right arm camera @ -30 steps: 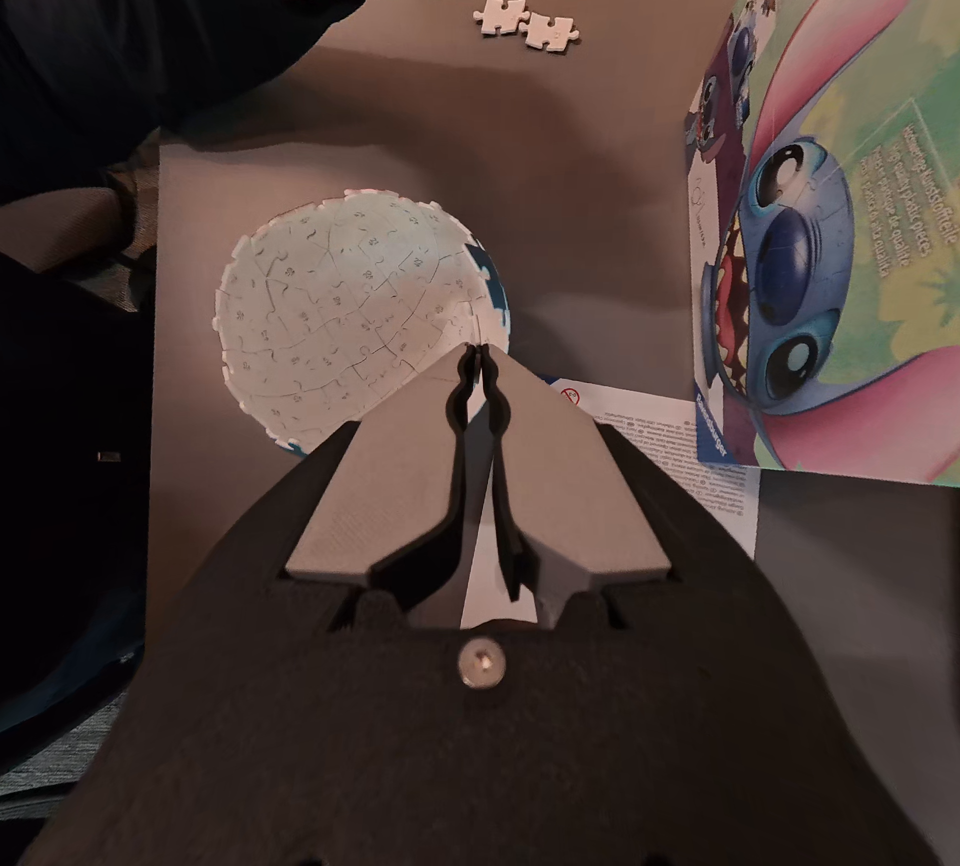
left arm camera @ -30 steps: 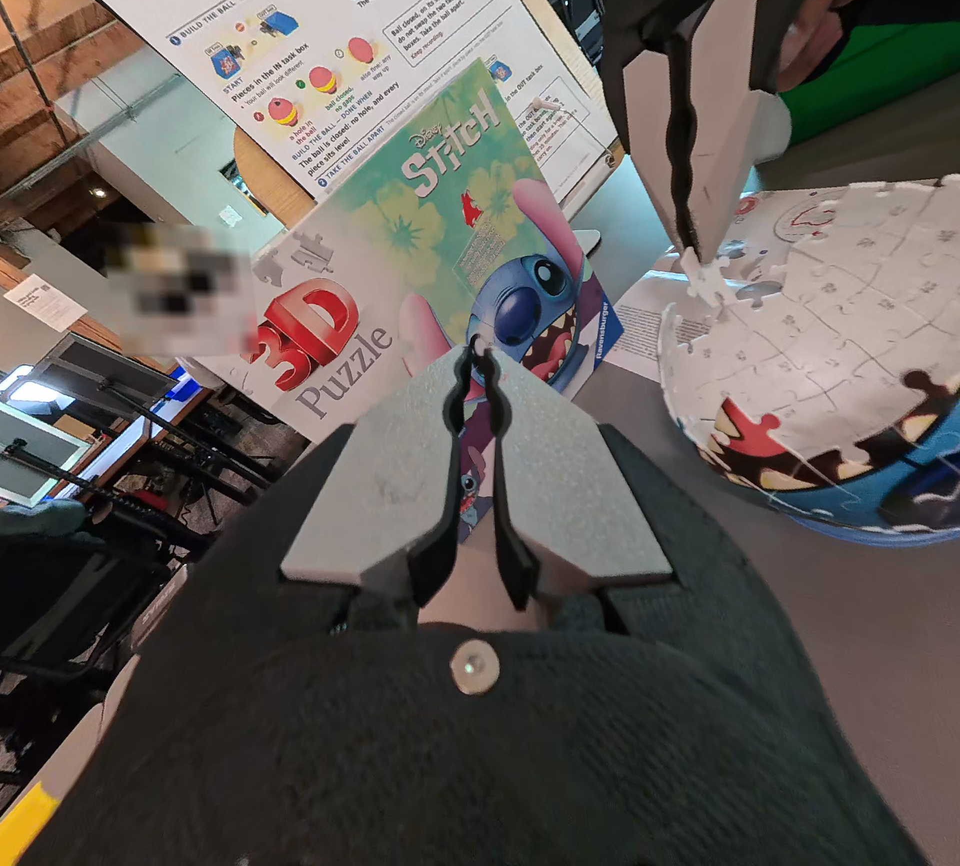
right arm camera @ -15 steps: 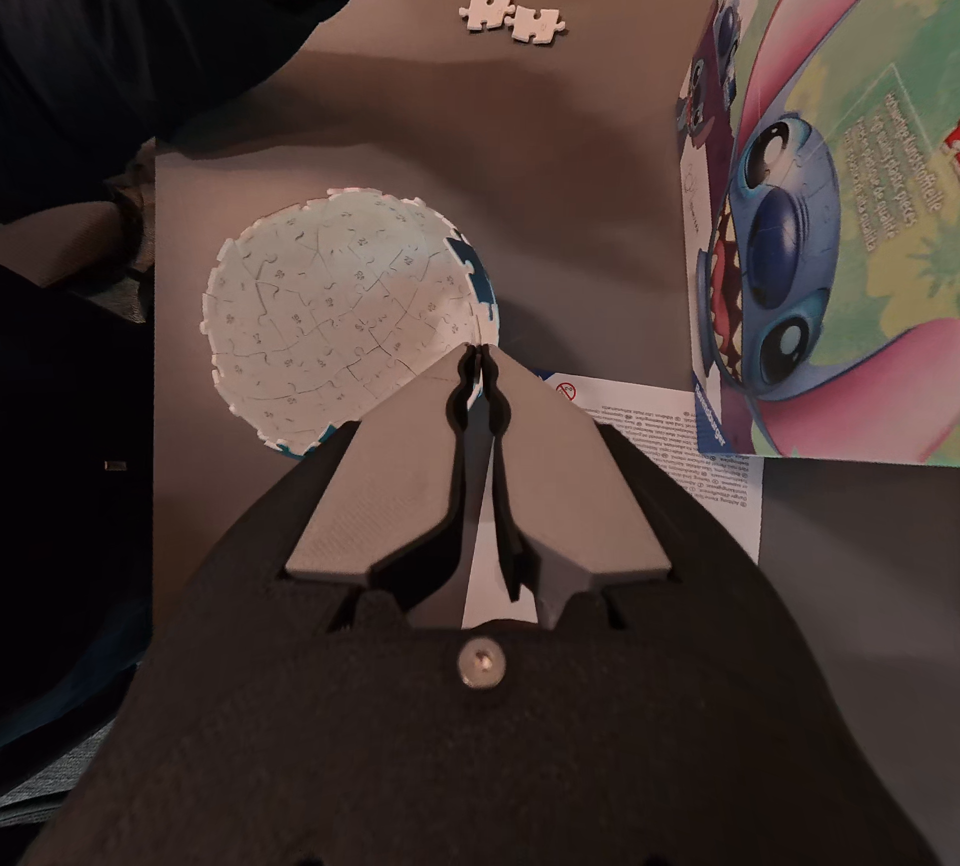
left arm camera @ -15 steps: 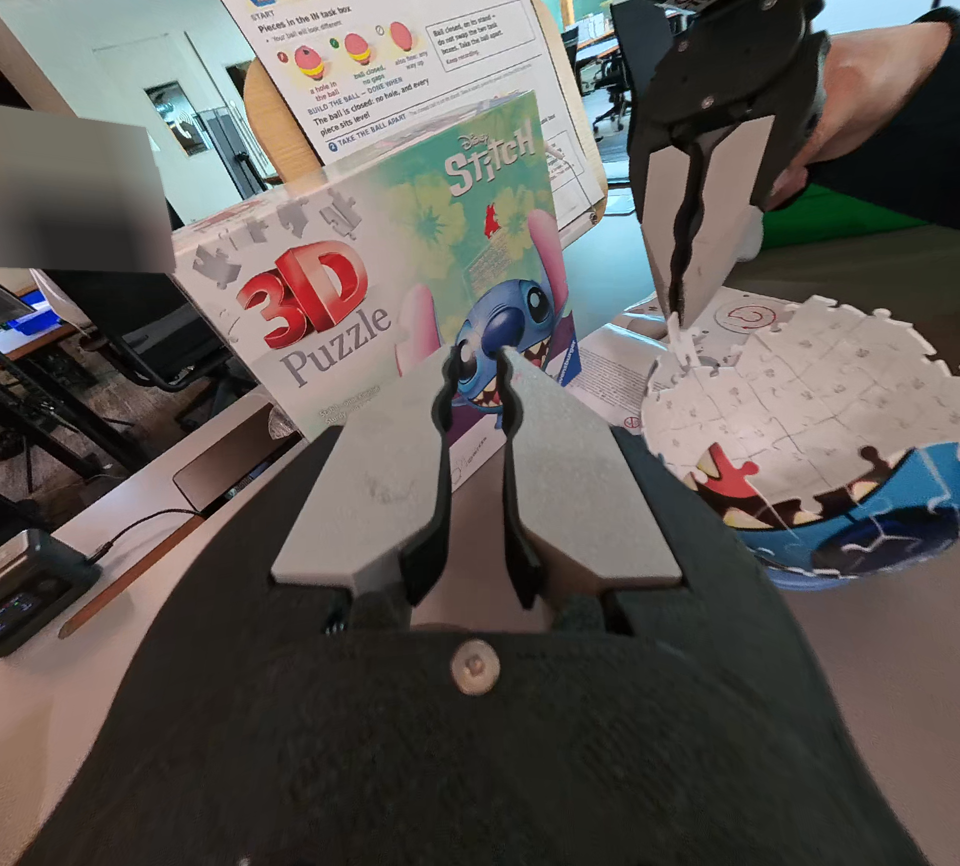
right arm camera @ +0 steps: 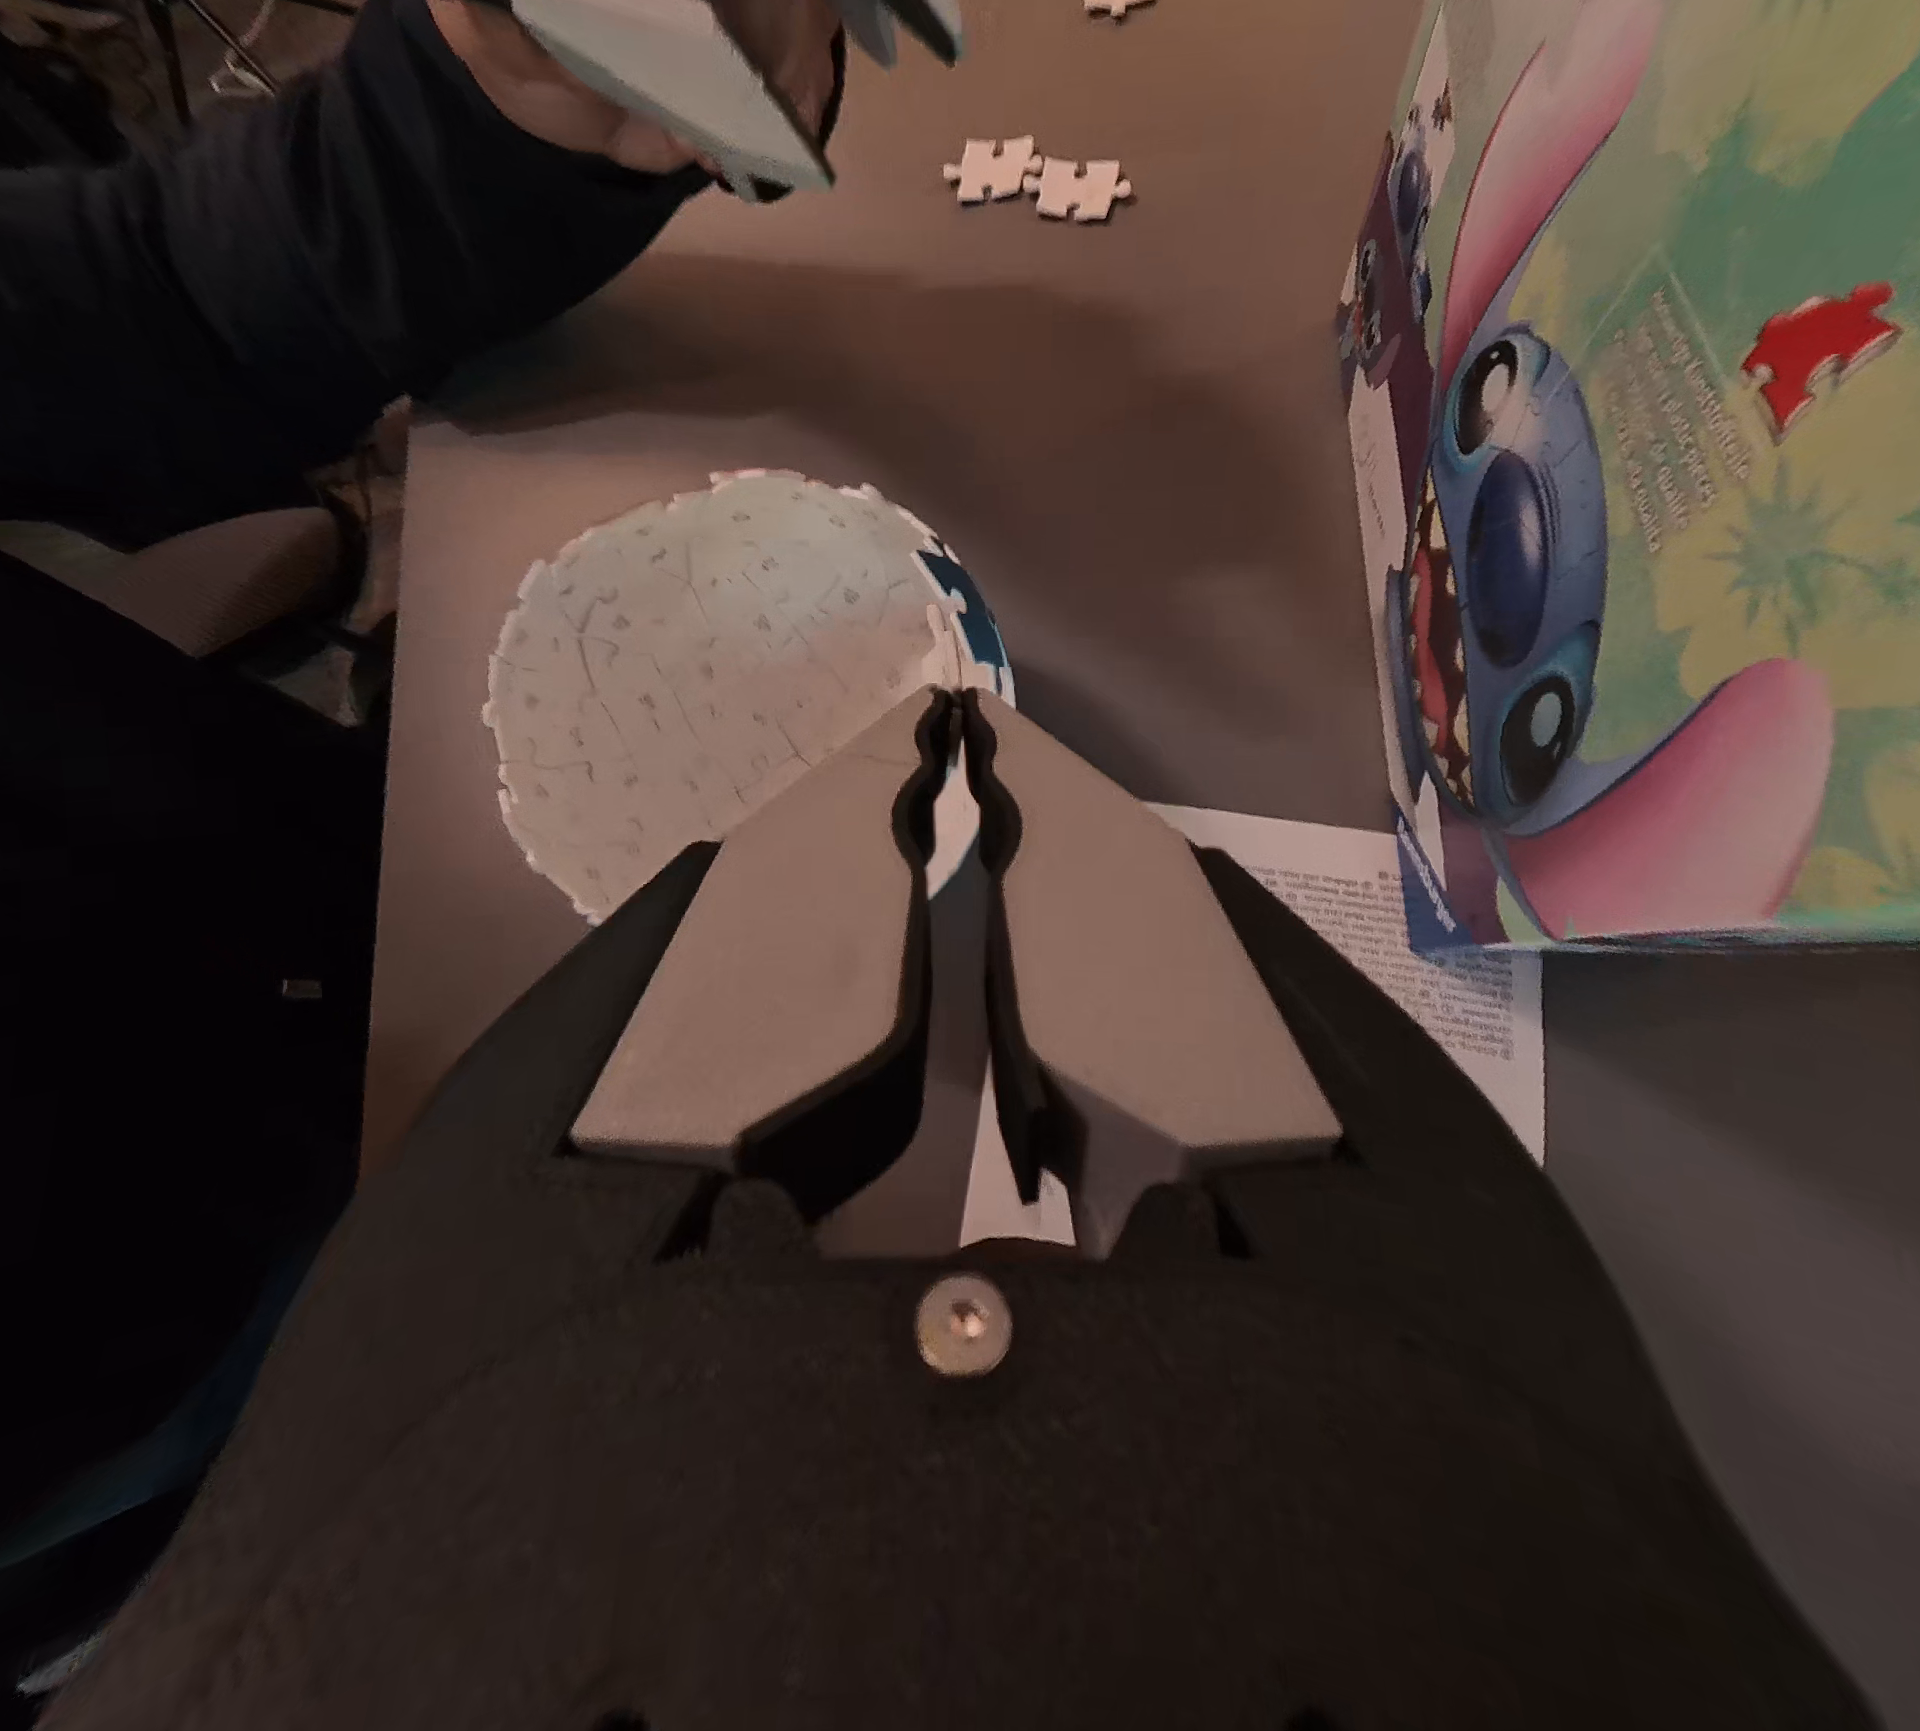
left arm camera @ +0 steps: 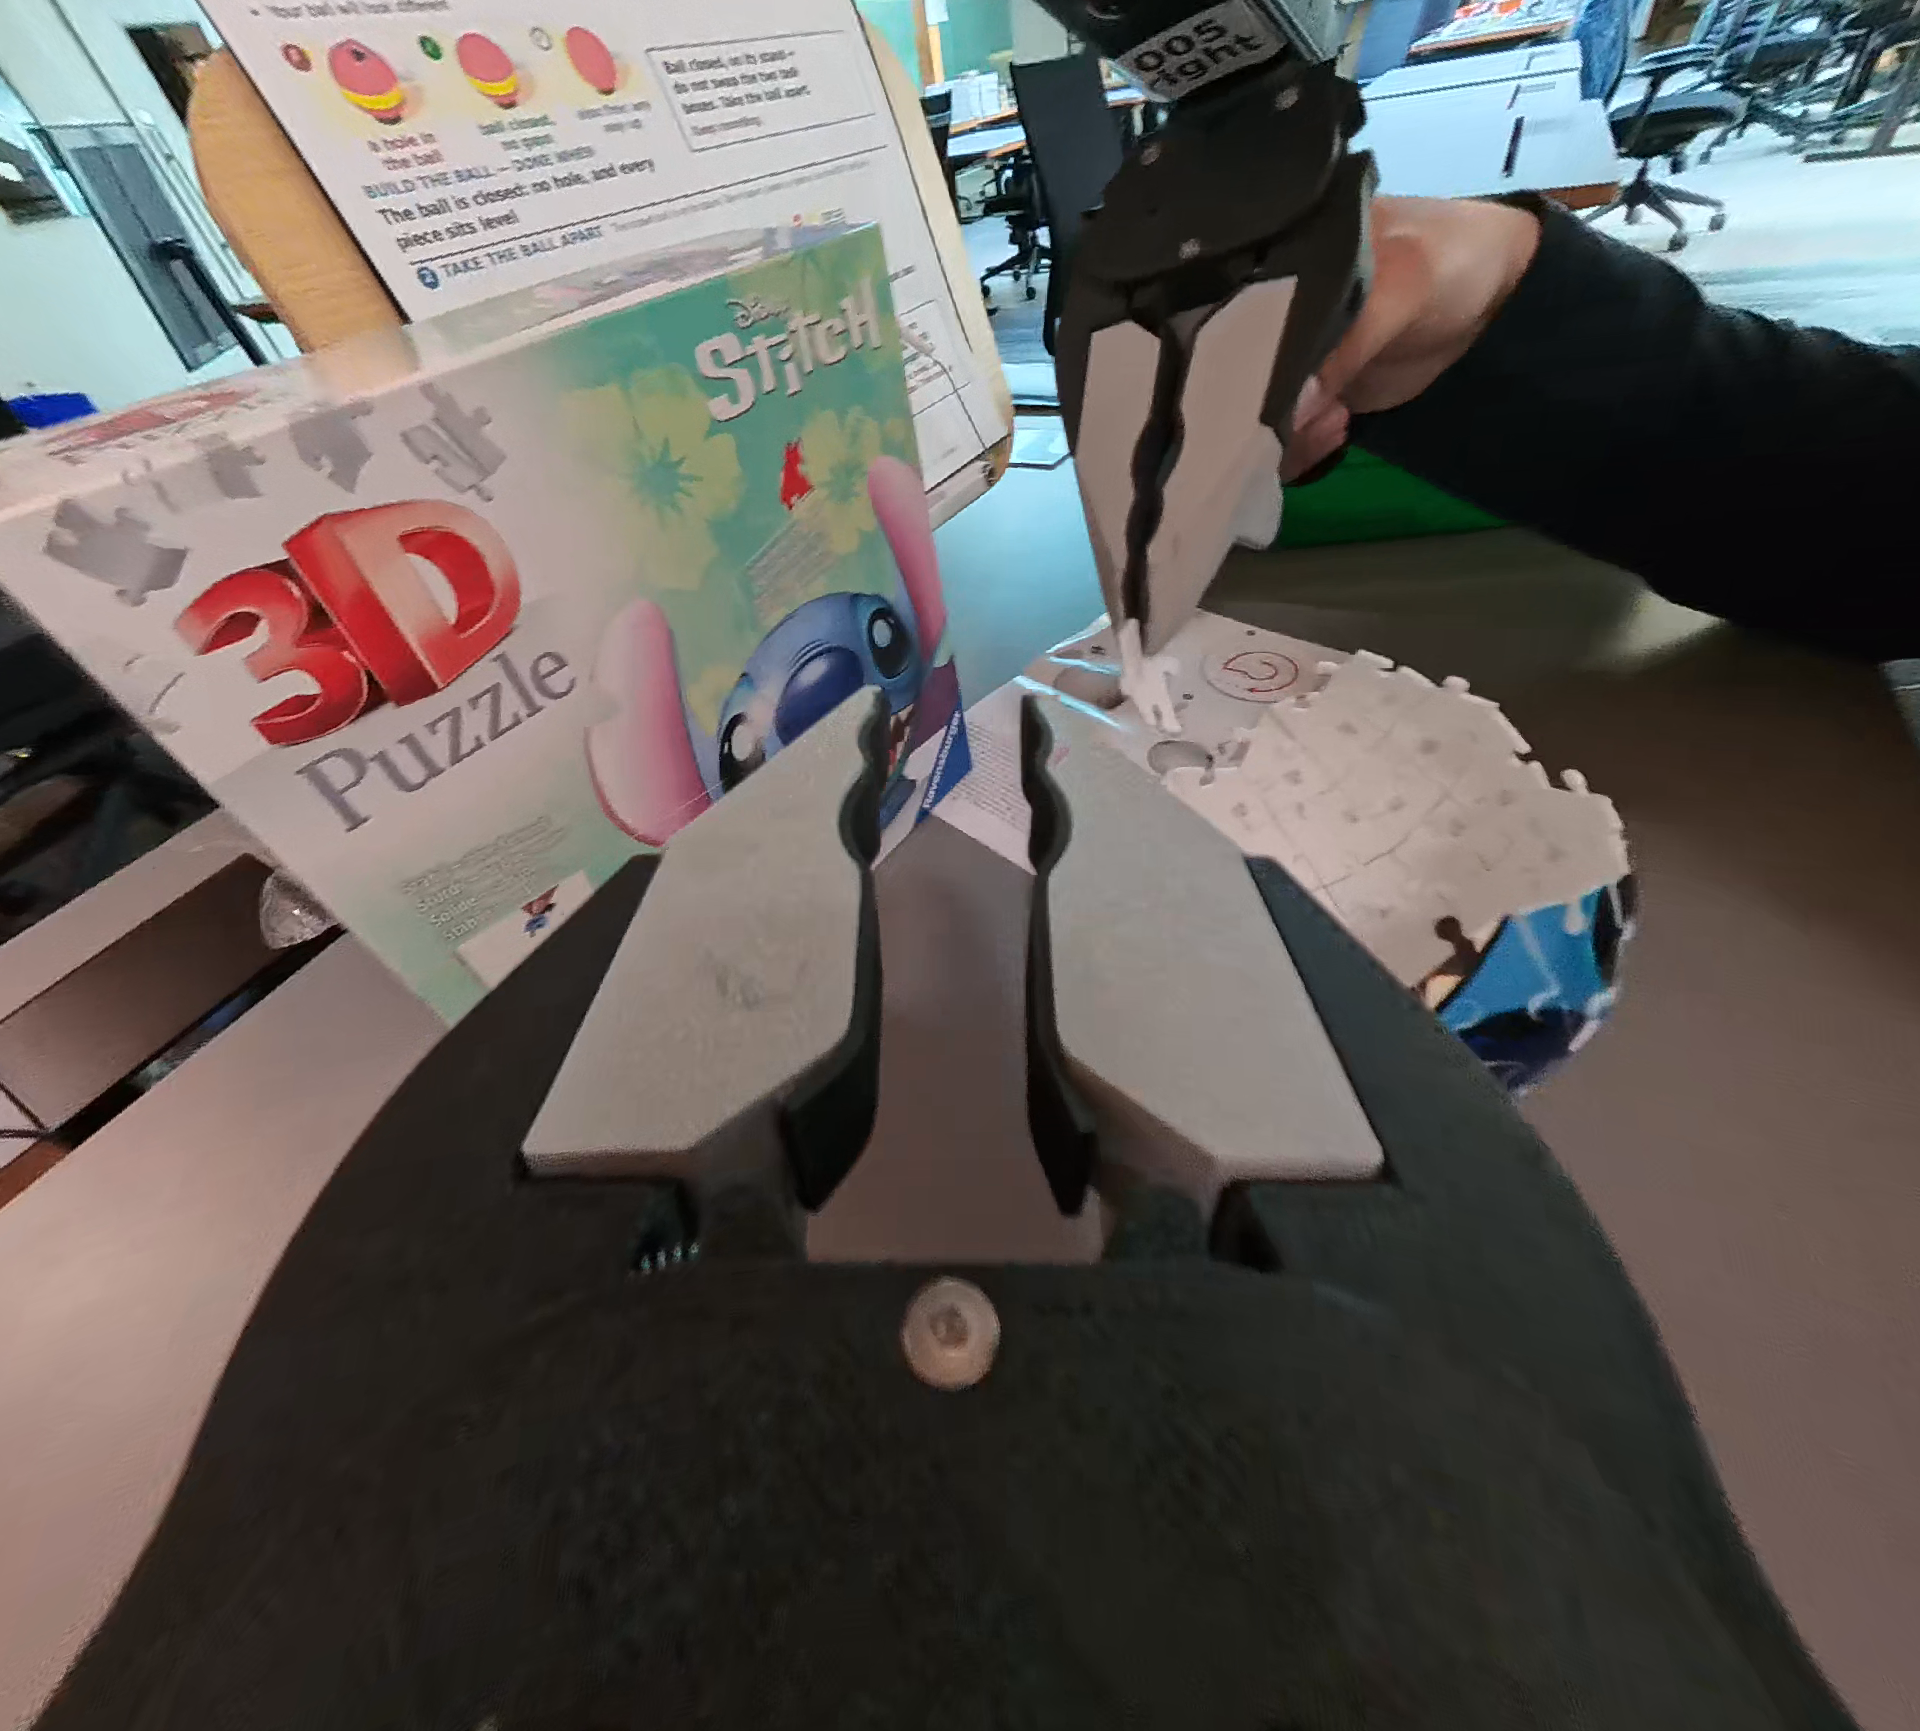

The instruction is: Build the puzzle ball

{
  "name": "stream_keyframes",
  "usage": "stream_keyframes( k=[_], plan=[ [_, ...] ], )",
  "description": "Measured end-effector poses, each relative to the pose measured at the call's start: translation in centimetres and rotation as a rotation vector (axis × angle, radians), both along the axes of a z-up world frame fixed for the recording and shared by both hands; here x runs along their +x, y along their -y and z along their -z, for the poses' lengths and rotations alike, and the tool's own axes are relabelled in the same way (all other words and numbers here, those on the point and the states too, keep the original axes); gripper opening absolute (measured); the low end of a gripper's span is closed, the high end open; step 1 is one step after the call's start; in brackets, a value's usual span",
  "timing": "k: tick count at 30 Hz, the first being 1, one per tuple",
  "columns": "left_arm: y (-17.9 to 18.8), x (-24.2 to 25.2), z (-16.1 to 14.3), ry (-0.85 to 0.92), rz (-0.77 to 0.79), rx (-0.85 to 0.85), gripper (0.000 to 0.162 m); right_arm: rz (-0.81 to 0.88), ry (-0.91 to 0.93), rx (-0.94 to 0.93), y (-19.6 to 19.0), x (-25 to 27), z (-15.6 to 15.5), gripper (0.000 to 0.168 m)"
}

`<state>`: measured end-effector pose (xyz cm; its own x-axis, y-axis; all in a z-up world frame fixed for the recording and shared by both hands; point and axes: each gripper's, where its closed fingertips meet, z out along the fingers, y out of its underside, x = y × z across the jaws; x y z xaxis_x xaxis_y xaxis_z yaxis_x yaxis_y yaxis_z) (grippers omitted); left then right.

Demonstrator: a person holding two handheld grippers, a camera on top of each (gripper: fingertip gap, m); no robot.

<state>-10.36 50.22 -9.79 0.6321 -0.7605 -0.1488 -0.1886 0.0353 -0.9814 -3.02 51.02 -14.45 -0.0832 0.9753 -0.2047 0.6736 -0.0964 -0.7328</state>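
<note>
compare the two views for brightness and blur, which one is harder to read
Left wrist view: bright daylight, the puzzle box and poster slightly motion-blurred, edges bowed by the wide lens. Right wrist view: dim and brownish, harder to read; the left gripper is smeared, though the half-built ball stays fairly clear.

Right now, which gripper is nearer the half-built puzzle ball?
Right. The right gripper holds a white puzzle piece at the puzzle ball rim; the left gripper is open, off to its side.

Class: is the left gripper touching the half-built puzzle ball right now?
Apart. In the left wrist view the left gripper stands open with only table between its fingers, and the puzzle ball lies off to its right.
</note>
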Motion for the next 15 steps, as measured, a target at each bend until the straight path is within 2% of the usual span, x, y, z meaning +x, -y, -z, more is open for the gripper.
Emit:
stream_keyframes(
  k=[4, 9, 13, 15],
  plan=[
    [-0.5, -0.1, 1.1, -0.037, -0.011, -0.032, 0.022, 0.044, -0.112, -0.025, -0.4, -0.5, -1.1, 0.000],
    [0.2, 1.0, 2.0, -0.046, 0.054, -0.117, 0.024, 0.144, -0.324, -0.071, -0.5, -0.8, -2.4, 0.000],
    [0.6, 2.3, 2.2, -0.075, 0.045, -0.166, 0.022, 0.159, -0.512, -0.143, 0.3, -1.0, -5.0, 0.000],
    [1.4, 3.4, 2.0, -0.065, 0.087, -0.175, 0.022, 0.146, -0.568, -0.171, 0.8, -1.4, -6.1, 0.000]
  ],
)
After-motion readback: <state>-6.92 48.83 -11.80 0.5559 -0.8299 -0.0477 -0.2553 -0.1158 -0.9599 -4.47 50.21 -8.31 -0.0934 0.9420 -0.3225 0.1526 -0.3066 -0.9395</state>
